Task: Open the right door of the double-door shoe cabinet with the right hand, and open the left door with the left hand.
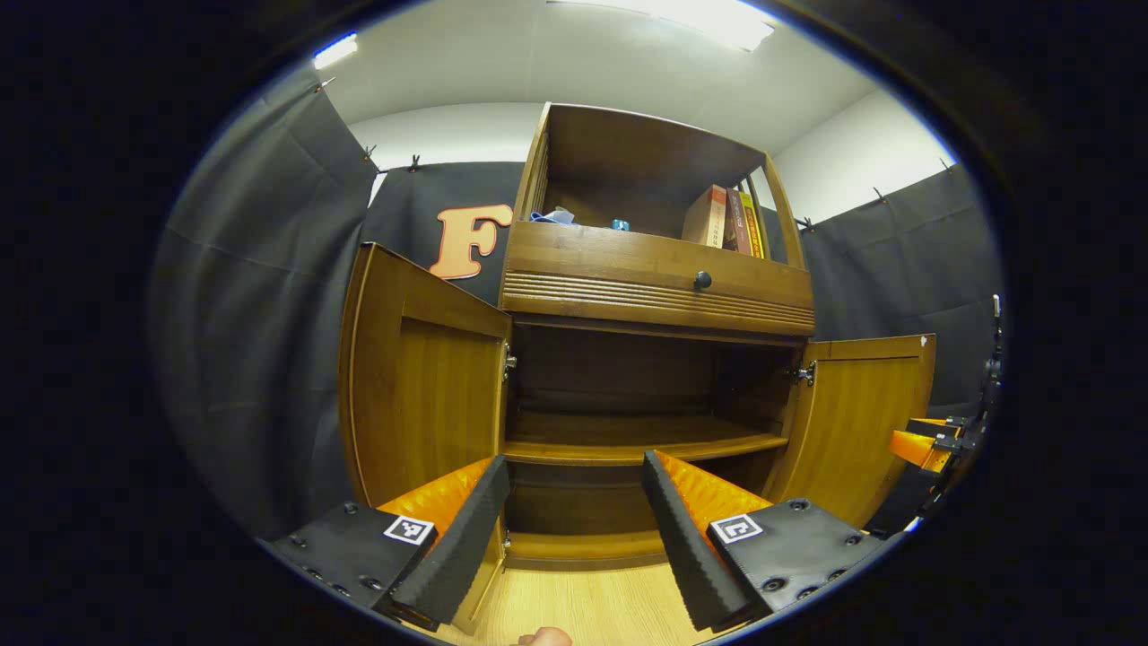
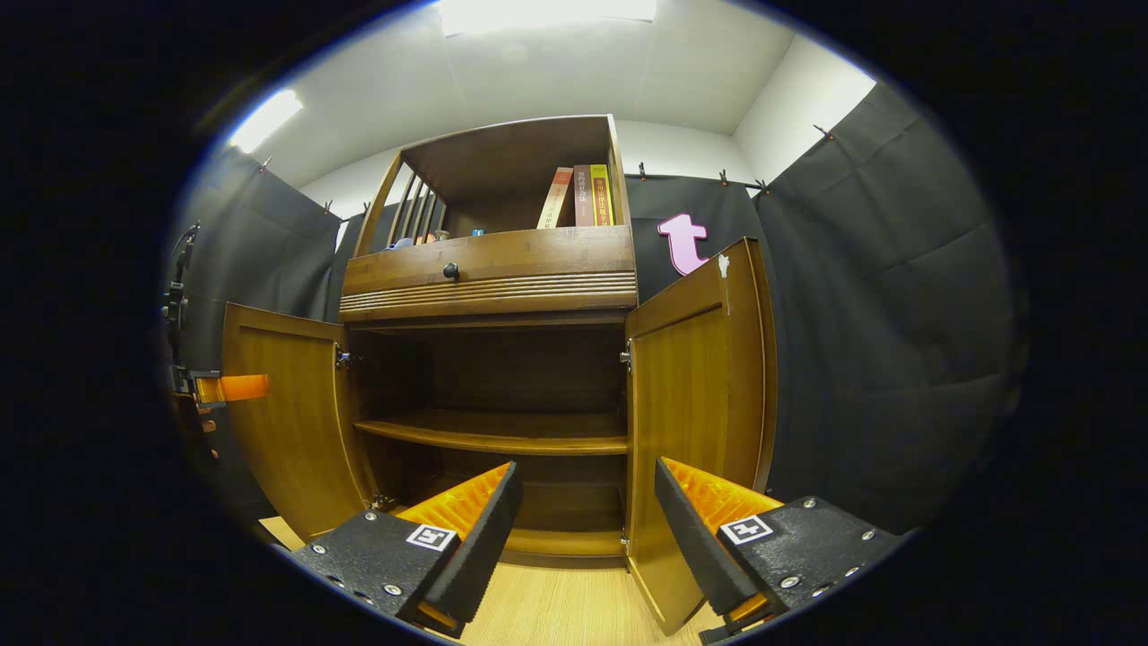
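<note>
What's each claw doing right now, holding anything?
Left claw: open, holding nothing, in front of the open left door.
Right claw: open, holding nothing; the open right door stands between its fingers, untouched.

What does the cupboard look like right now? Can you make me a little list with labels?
left door: swung open
right door: swung open
inside: one shelf, nothing seen on it
drawer: shut, round dark knob
top shelf: books standing at one end
left gripper: open, holding nothing, in front of the cabinet
right gripper: open, holding nothing, beside the right door's edge
</note>
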A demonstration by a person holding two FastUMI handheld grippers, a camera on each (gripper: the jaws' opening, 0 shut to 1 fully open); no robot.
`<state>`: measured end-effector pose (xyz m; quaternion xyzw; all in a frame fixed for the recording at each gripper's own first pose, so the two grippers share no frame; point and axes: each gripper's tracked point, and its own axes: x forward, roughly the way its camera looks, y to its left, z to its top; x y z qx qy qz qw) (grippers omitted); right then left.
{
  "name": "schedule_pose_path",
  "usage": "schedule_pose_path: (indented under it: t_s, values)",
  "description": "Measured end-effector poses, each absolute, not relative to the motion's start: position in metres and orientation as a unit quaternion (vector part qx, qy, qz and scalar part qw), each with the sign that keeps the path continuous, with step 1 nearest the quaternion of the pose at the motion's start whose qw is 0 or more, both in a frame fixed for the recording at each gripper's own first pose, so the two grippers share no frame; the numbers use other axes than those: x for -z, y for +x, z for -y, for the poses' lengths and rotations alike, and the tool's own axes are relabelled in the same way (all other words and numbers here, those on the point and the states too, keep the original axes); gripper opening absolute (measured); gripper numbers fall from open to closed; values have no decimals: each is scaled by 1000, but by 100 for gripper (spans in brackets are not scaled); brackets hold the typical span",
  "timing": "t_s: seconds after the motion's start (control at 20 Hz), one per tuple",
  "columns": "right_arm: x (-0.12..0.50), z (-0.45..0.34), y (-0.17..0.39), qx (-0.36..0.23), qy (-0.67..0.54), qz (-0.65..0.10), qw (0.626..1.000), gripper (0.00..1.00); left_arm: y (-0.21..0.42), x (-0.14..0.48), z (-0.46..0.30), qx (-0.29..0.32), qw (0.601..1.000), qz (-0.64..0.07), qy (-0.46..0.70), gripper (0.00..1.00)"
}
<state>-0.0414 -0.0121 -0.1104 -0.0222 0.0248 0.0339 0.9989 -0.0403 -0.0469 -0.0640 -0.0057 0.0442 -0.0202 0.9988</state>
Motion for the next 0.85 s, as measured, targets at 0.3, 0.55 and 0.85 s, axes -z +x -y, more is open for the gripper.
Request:
schedule_pose_path:
  t_s: [0.3,0.55,0.85]
  values:
    - [113,13,-42,-34,-23,-26,999,92,-43,64,51,25,999,-46,-8,95]
    - [114,12,-41,-36,-20,-27,999,92,-46,66,57,32,998,-48,-9,94]
    - [113,6,-42,-43,-22,-24,999,92,-48,61,61,34,999,-40,-5,96]
